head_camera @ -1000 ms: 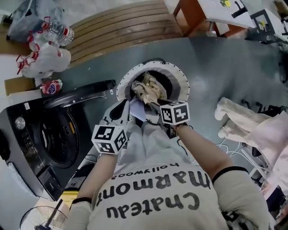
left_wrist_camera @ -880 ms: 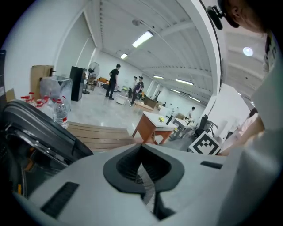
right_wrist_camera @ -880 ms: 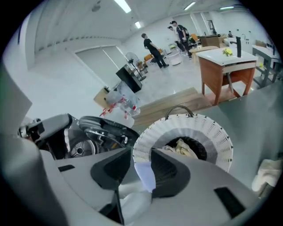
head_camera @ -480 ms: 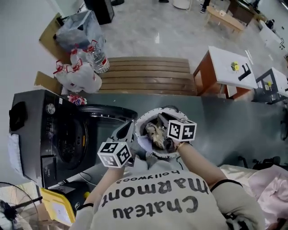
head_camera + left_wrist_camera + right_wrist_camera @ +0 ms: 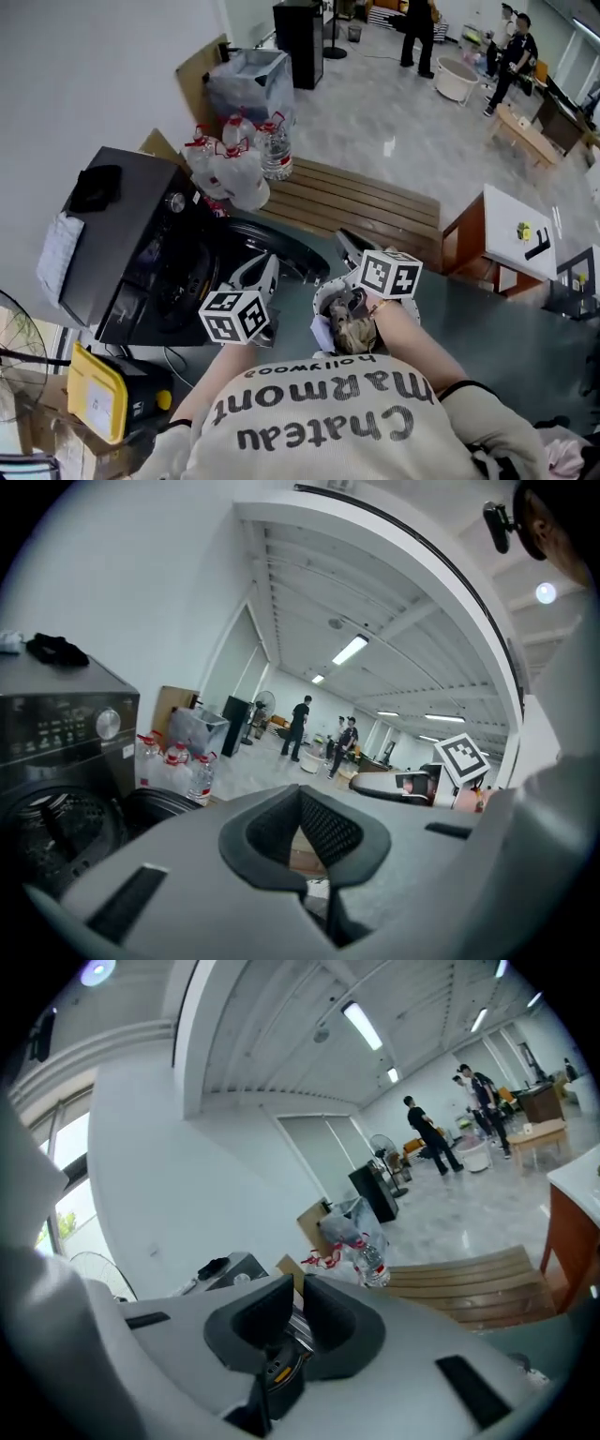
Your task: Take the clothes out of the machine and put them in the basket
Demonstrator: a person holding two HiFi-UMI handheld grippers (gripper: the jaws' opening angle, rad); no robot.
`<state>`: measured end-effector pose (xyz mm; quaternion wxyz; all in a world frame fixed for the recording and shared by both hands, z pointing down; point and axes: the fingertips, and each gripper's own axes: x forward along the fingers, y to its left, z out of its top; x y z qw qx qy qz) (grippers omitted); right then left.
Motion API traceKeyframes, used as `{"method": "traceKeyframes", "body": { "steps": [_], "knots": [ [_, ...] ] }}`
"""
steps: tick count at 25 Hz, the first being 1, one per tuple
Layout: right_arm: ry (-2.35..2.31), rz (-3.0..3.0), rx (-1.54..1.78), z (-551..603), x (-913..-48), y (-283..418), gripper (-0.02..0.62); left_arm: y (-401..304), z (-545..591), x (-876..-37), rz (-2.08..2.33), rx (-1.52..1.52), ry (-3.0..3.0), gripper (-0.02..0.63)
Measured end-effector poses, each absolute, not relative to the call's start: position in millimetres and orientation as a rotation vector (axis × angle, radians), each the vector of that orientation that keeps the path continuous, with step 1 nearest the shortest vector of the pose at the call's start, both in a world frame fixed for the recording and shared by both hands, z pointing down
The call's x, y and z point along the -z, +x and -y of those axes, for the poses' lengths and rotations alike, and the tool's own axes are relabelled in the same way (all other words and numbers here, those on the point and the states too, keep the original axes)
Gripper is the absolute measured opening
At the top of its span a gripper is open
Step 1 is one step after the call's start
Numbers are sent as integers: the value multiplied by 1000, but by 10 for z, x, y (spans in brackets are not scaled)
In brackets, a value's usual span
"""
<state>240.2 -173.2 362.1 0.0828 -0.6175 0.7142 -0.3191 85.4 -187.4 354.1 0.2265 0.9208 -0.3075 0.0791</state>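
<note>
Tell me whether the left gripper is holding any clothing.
No, the left gripper has its jaws closed together with no cloth between them.

The head view looks steeply down from above the person's shoulders onto the left gripper (image 5: 265, 272), right gripper (image 5: 347, 246), washer (image 5: 141, 262) and bottles (image 5: 248, 155). Each gripper view looks nearly level along its own fingers (image 5: 323, 832) across the hall. All three views share the washer and bottles.

A dark washing machine (image 5: 131, 253) stands at left. Its round door (image 5: 281, 246) hangs open toward the white basket (image 5: 321, 300) just beside it, leaving only a narrow gap. A slatted wooden bench (image 5: 375, 202) and water bottles (image 5: 248, 155) block the way beyond. The pale floor (image 5: 403, 122) farther off is open.
</note>
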Motion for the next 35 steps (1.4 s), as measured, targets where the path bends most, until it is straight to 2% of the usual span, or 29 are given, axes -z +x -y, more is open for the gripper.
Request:
{"method": "traceKeyframes", "body": {
  "steps": [9, 22, 28, 35],
  "knots": [
    [-1726, -2390, 789, 1956, -3080, 1175, 55, -242, 1851, -3096, 1044, -107, 2509, 8],
    [-1581, -2530, 782, 1501, -2981, -169, 55, -1458, 1253, -3038, 1175, -60, 2444, 8],
    [-1559, -2587, 751, 1180, -3035, -537, 55, -1731, 953, -3122, 1185, -59, 2419, 8],
    [-1578, -2658, 703, 886, -3140, -636, 55, -1810, 692, -3197, 1199, -48, 2401, 8]
  ]
}}
